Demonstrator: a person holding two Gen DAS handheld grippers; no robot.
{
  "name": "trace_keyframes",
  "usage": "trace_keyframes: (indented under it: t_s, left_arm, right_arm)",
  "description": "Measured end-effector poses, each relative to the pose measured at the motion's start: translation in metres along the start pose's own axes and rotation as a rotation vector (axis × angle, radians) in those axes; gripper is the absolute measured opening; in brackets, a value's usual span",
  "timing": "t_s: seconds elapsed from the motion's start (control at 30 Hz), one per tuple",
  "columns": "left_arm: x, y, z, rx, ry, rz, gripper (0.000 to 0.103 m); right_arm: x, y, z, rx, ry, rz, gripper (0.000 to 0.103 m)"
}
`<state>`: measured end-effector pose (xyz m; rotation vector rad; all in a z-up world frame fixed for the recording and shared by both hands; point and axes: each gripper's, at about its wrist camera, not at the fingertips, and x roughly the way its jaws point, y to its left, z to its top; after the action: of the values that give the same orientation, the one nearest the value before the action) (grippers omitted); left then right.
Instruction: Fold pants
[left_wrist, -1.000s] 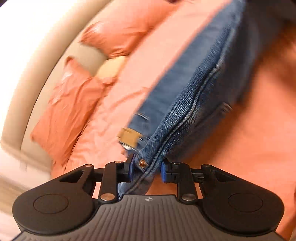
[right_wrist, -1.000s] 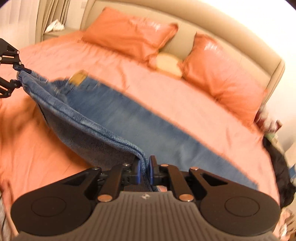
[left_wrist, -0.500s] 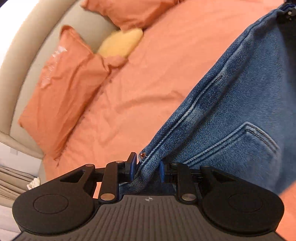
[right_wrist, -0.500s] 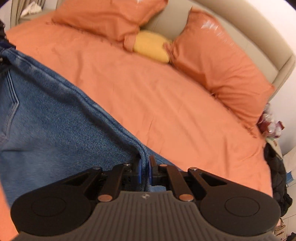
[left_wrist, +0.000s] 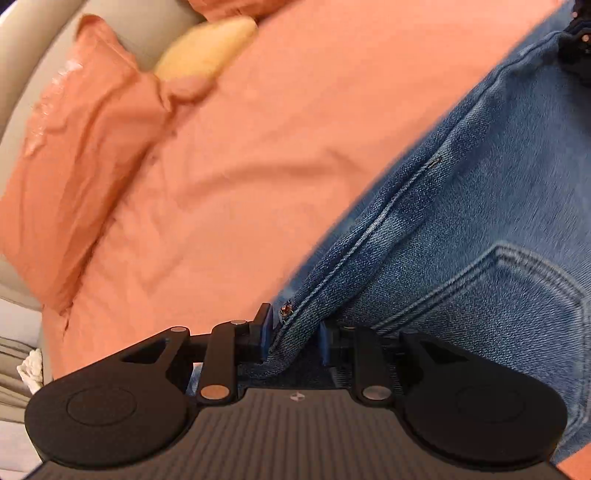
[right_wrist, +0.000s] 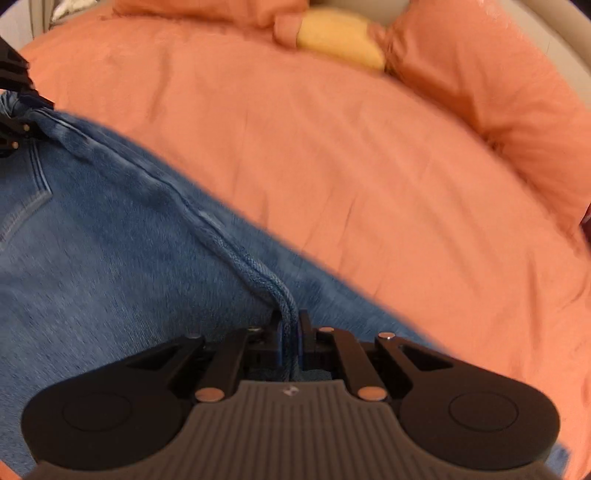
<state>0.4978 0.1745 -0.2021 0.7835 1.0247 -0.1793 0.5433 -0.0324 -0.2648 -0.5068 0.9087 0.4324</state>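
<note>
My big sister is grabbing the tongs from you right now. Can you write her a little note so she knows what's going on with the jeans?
Left tongs: shut on the jeans along the seam edge near the back pocket.
Right tongs: shut on the same folded edge, further along.
The jeans hang stretched between both tongs over the orange bed, pillows beyond.
Done: the jeans look doubled along the seam.
Left: lay them flat on the bed, probably fold across once more, then let go.
</note>
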Motion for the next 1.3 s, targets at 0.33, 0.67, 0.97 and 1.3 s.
trace_keyframes:
  t_s: [0.33, 0.67, 0.97, 1.3]
  left_arm:
    - [0.039, -0.012, 0.014, -0.063, 0.048, 0.082, 0.051]
    - [-0.053, -0.016, 0.011, -0.112, -0.009, 0.132, 0.086]
    - [-0.148, -0.102, -0.003, -0.153, -0.067, -0.043, 0.072]
    - [-0.163, -0.202, -0.044, -0.184, -0.144, -0.1, 0.072]
  right_arm:
    - [0.05, -0.013, -0.003, 0.128, 0.108, 0.062, 0.002]
    - [-0.044, -0.032, -0.034, 0.231, 0.044, 0.068, 0.05]
    - [-0.14, -0.018, -0.15, 0.303, 0.073, 0.095, 0.05]
    - [-0.196, 0.001, -0.282, 0.483, 0.162, 0.148, 0.051]
